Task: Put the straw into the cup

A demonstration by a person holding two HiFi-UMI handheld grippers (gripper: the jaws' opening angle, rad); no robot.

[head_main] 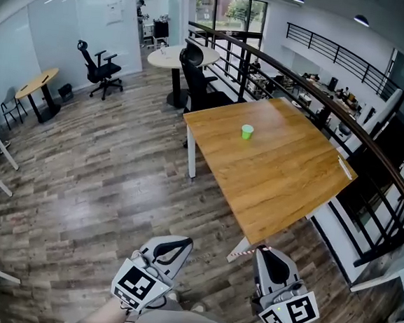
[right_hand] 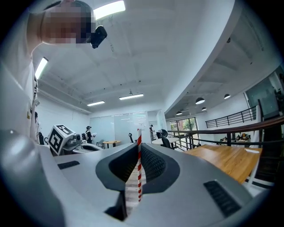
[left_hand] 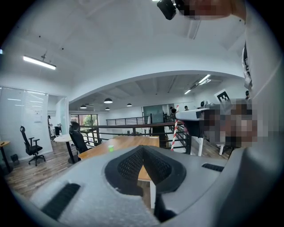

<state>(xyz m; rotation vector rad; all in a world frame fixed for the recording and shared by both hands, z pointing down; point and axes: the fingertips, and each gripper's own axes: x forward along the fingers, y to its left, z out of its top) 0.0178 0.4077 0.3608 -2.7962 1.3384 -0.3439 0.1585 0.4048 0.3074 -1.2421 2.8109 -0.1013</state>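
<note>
Two grippers sat low at the near edge of the head view, both short of the counter (head_main: 285,175) and above the wooden floor (head_main: 102,177). The right hand-held gripper (head_main: 270,252) was clamped on a red-and-white striped straw (head_main: 247,253). From the head view, the straw stuck out sideways from the jaw tips toward the person's left, near the counter's nearest corner. In the right gripper view the straw (right_hand: 139,164) ran upright between the two closed pads, with its upper end clear above the tips.

The left hand-held gripper (head_main: 183,242) had its jaws brought together with nothing between them. Its own view showed the dark pads meeting in a narrow wedge, with only the counter edge visible beyond.

A small green cup (head_main: 247,131) stood upright on the far part of the counter, well apart from both grippers and from the straw. What it held could not be made out. In the left gripper view it appeared only as a small green spot on the wood.

A black office chair (head_main: 195,76) stood at the counter's far corner, beside a round white table (head_main: 170,56). A dark railing (head_main: 346,124) ran along the counter's right side.
</note>
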